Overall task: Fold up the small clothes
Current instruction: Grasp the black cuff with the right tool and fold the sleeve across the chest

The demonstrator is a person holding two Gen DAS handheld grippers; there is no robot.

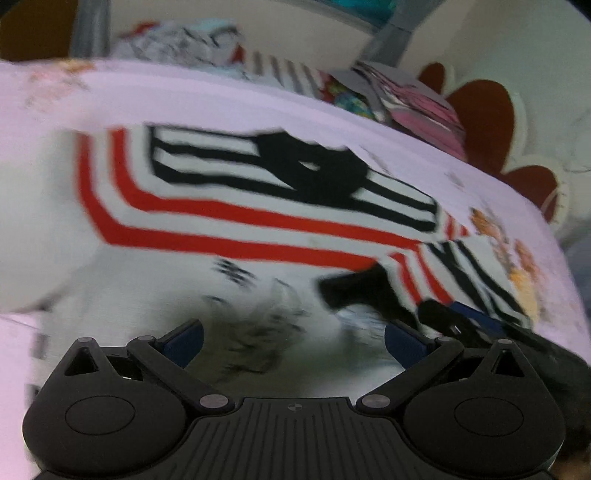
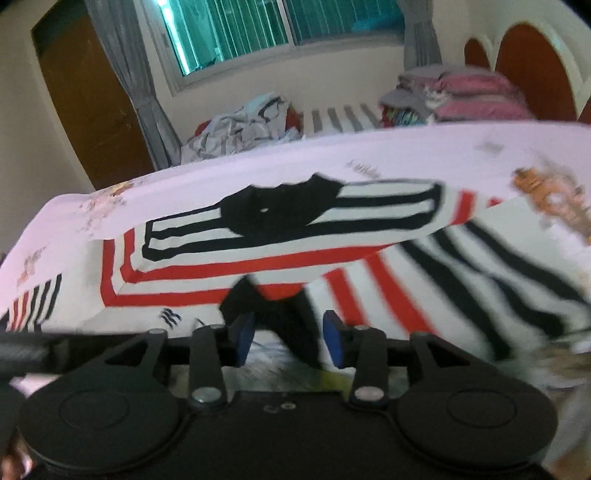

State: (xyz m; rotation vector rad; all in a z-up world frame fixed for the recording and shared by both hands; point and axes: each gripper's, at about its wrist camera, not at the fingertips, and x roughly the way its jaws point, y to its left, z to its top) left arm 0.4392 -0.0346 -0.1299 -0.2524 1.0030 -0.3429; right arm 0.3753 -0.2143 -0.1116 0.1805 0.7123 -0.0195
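A small white garment (image 1: 240, 225) with red stripes, black stripes and a black collar lies spread on the pink sheet, partly folded over itself. My left gripper (image 1: 293, 341) hangs over its white lower part, jaws wide open with nothing between the blue pads. My right gripper (image 2: 288, 339) is at the garment's (image 2: 258, 258) near edge. Its blue pads stand apart and a black and red fold of the cloth rises between them without being pressed. In the left wrist view the right gripper (image 1: 454, 317) shows blurred at the lower right, on the striped sleeve.
The pink printed bed sheet (image 2: 369, 155) covers the bed. A loose pile of clothes (image 2: 243, 125) lies at the far edge, and a folded stack (image 2: 465, 92) sits far right by the red headboard (image 2: 528, 70). Behind are a window (image 2: 277, 26) and a brown door (image 2: 85, 96).
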